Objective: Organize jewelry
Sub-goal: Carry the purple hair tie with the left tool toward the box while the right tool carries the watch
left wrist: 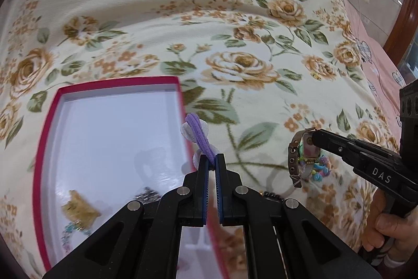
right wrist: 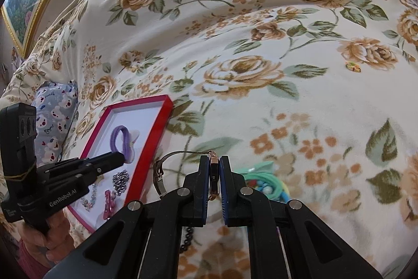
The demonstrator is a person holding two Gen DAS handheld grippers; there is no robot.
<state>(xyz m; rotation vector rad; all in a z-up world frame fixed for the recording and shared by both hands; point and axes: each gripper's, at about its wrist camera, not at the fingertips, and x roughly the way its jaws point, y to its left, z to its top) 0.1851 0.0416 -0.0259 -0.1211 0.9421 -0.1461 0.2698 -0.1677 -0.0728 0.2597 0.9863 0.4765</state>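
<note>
The left gripper (left wrist: 212, 160) is closed tight on a purple hair tie (left wrist: 199, 134), which sticks up and out beyond the fingertips, over the right-hand edge of the red box (left wrist: 117, 83). Pale gauzy trim clings to the hair tie; its shape is hard to make out. The right gripper (right wrist: 214, 161) is clamped on a watch (right wrist: 214, 174), pinching the rose-gold case edge-on between the blue pads, so the dial is hidden in the right wrist view. The mesh strap (right wrist: 167, 161) arcs out to the left and hangs down with its buckle end loose, clear of the blanket.

Under the right gripper lies a cluster of coloured jewelry (right wrist: 261, 183), teal and bright beads, half covered by the fingers and blurred. A dark beaded strand (right wrist: 188, 234) shows between the gripper arms, cut off by them. Inside the red box, on its white floor, rest a silvery chain piece (right wrist: 120, 181), a pink clip (right wrist: 108, 203) and a pale beaded bracelet (right wrist: 88, 198); in the left wrist view a gold-brown item (left wrist: 79, 208) there is too smeared to identify.

Everything sits on a cream floral blanket (left wrist: 235, 30) spread over a bed. A small yellow-green object (right wrist: 353, 66) lies well apart on the blanket, too small to tell. A framed picture (right wrist: 28, 4) stands at the upper left of the right wrist view, a blue bear-print cloth (right wrist: 56, 106) beside the box, and pink bedding (left wrist: 376, 64) at the far right of the left wrist view. A hand (left wrist: 392, 224) grips the right gripper's handle.
</note>
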